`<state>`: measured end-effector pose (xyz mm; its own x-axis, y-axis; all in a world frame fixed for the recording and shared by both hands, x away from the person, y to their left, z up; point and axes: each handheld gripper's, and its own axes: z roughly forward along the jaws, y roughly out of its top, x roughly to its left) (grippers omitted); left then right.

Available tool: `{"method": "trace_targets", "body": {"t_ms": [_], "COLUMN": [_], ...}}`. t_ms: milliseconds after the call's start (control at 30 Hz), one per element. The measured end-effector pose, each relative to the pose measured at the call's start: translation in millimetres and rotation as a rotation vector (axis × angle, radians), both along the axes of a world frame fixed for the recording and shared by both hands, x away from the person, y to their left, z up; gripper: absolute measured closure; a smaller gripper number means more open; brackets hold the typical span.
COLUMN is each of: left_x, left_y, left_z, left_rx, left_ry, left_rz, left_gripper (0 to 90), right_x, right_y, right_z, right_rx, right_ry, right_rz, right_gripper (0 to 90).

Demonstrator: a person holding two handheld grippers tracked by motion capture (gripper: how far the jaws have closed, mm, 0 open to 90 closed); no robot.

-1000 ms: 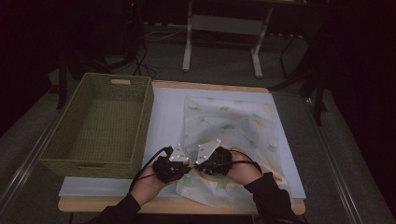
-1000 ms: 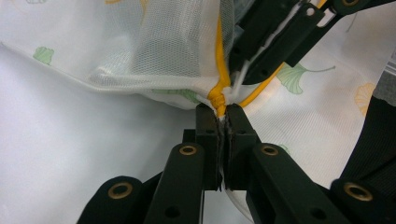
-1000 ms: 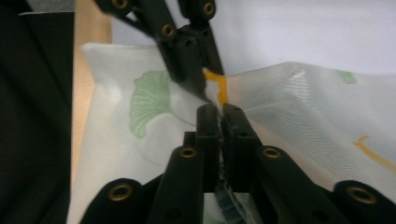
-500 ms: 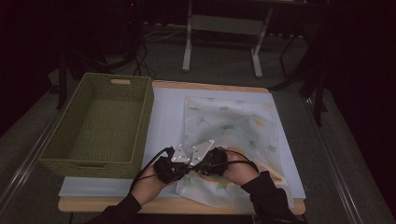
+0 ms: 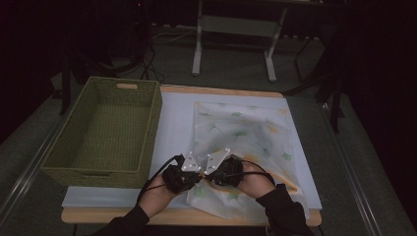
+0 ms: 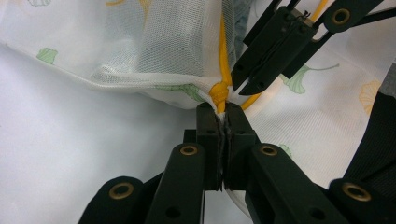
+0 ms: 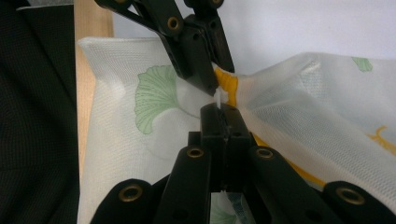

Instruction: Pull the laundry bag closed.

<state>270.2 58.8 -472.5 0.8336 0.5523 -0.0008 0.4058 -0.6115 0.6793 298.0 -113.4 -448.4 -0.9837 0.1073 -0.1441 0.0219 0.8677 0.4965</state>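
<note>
High view: a mesh bag printed with leaves lies flat on a pale mat; a green basket stands just left of the bag, touching the mat's edge.
Hands: both meet at the bag's near left corner — left gripper and right gripper almost touching each other there.
Left gripper view: jaws pressed together on the bag's edge right below a yellow knot in its drawstring; white mesh is pinched between the pads.
Right gripper view: jaws likewise closed tight, a sliver of white fabric caught in them, just beside the same knot; the left gripper's tips sit just above it.
Cord: the yellow drawstring runs up from the knot along the bag's hem.
Bag and tools: the knot lies between the two grippers' tips, neither clearly on the knot itself; the rest of the bag spreads away from the knot toward the far right.
Step in hand, as I judge it: working the bag's mouth at the knot — either loosening it or parting the hem.
Doing it well: keep both pinches close to the knot, pull apart evenly and gently, so the thin mesh does not tear or slip free.
Risk: gripping mesh alone may only stretch the fabric, leaving the knot tight.
</note>
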Motion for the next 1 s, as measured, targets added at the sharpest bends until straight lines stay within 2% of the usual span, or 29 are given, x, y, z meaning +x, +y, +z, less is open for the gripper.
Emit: {"method": "trace_targets", "body": {"t_ms": [167,300,367,400,433,467,500,567,600,733,800,900,1000], "left_x": [-0.9,-0.9,0.2,0.3,0.3,0.3,0.0,-0.6,-1.0,-0.8,-1.0,-1.6,-1.3], "left_y": [-1.3,-1.5,0.9,2.6,2.6,2.6,4.7,3.8,2.1,3.9,4.2,2.2,3.3], "left_z": [1.2,2.0,2.8,4.5,4.5,4.5,8.6,8.0,7.2,8.0,8.6,10.1,11.8], "left_rx": [0.003,-0.001,-0.028,-0.04,-0.04,-0.04,-0.038,-0.032,-0.02,-0.031,-0.037,-0.027,-0.052], "left_ry": [-0.005,-0.001,0.014,0.008,0.008,0.008,-0.001,-0.002,-0.009,-0.004,-0.001,-0.005,0.009], "left_rz": [-0.005,-0.004,-0.002,0.006,0.006,0.006,0.004,0.003,0.005,0.013,0.014,0.015,0.019], "left_gripper": [87.9,87.9,87.9,88.0,88.0,88.0,88.0,87.9,88.0,88.0,87.9,88.0,88.0], "right_x": [0.8,2.3,3.0,3.3,3.3,4.3,5.8,6.0,6.1,7.3,8.6,8.2,8.6], "right_y": [-3.1,-6.9,-8.4,-9.6,-9.6,-10.1,-12.9,-13.8,-13.3,-15.1,-21.7,-25.1,-29.0], "right_z": [-1.3,-2.3,-2.9,-3.5,-3.5,-5.9,-9.5,-9.5,-9.9,-12.2,-12.0,-10.5,-9.3], "right_rx": [0.004,0.027,0.027,0.034,0.034,0.012,0.021,0.028,0.012,0.014,0.043,0.05,0.075], "right_ry": [0.014,0.027,0.027,0.036,0.036,0.022,0.039,0.046,0.041,0.043,0.065,0.07,0.077], "right_rz": [-0.014,-0.02,-0.022,-0.028,-0.028,-0.032,-0.041,-0.042,-0.043,-0.051,-0.061,-0.065,-0.064], "right_gripper": [90.0,90.0,90.0,90.0,90.0,90.0,90.0,90.0,90.0,90.0,90.0,90.0,90.0]}}
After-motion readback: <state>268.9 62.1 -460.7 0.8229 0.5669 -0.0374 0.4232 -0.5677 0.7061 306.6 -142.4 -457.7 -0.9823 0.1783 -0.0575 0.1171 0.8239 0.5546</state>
